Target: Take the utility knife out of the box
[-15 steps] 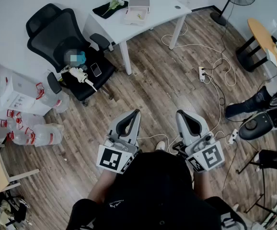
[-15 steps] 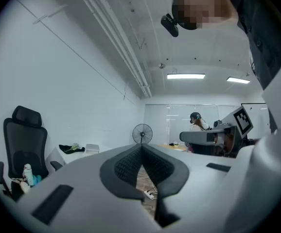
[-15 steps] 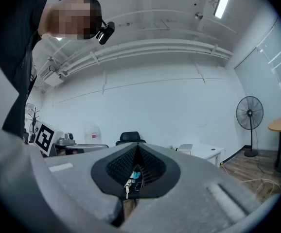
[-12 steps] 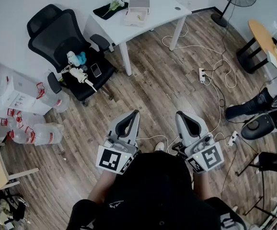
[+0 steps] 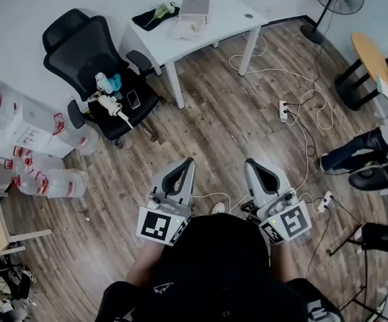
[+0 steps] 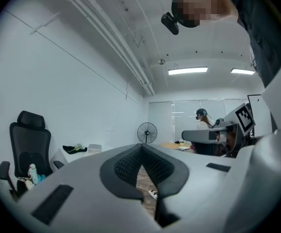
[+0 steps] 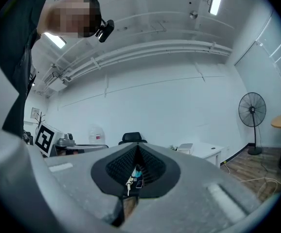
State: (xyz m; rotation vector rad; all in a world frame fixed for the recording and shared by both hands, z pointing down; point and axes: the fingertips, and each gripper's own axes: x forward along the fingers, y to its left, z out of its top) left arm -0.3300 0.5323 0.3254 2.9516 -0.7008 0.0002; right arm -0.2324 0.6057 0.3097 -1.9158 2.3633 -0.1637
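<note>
Slight view drift; left gripper [image 5: 188,162], right gripper [image 5: 250,162] closed, empty, far from likely box [image 5: 195,7]

Black top [image 5: 211,267] fills the bottom of the head view. The left gripper [image 5: 187,161] has a smooth pale grey shell, and black ribbed pads [image 6: 126,166] line its jaws. The right gripper [image 5: 249,161] matches it. Each carries a white cube with black square markers: left cube [image 5: 159,225], right cube [image 5: 286,221].
</note>
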